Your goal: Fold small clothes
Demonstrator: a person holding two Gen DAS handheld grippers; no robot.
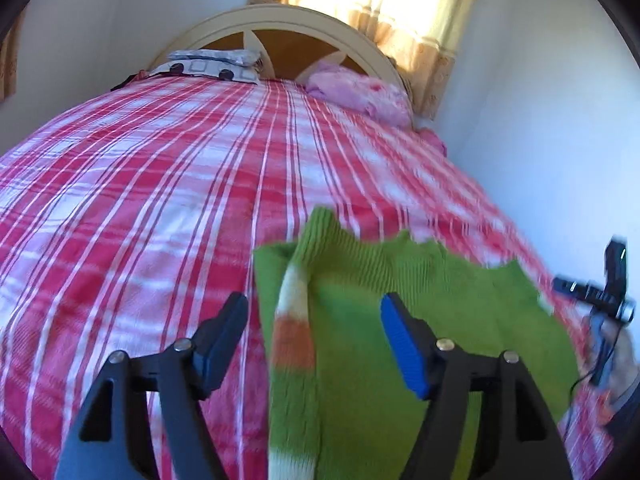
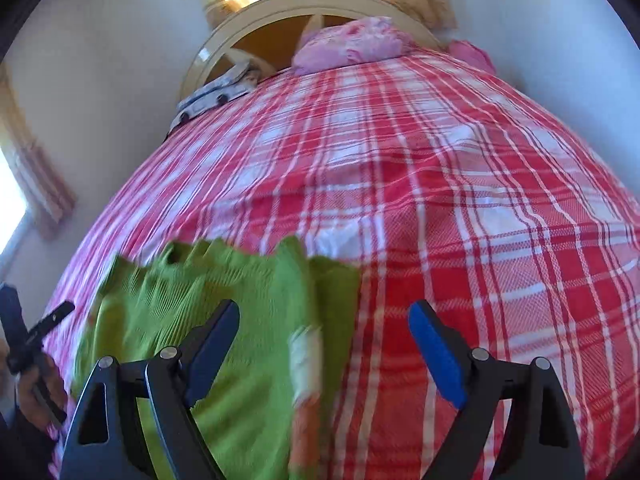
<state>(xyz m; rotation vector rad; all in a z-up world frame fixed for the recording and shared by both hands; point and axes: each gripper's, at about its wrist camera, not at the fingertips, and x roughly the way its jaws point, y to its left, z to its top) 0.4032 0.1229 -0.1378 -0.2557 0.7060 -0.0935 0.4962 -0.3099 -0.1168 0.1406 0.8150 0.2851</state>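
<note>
A small green knitted sweater (image 1: pixel 384 320) with white and orange sleeve stripes lies flat on the red plaid bedspread (image 1: pixel 140 200). My left gripper (image 1: pixel 314 320) is open above its left edge, over the folded-in striped sleeve (image 1: pixel 292 320). In the right wrist view the sweater (image 2: pixel 248 312) lies at the lower left, its striped sleeve (image 2: pixel 306 356) along its right edge. My right gripper (image 2: pixel 324 324) is open above that edge. Neither holds anything. The right gripper also shows at the far right of the left wrist view (image 1: pixel 600 300), the left gripper at the far left of the right wrist view (image 2: pixel 28 340).
Pink bedding (image 1: pixel 356 92) and a patterned pillow (image 1: pixel 212 64) lie by the cream headboard (image 1: pixel 288 24). White walls flank the bed; curtains (image 1: pixel 412 12) hang behind it. The bedspread (image 2: pixel 460 180) stretches beyond the sweater.
</note>
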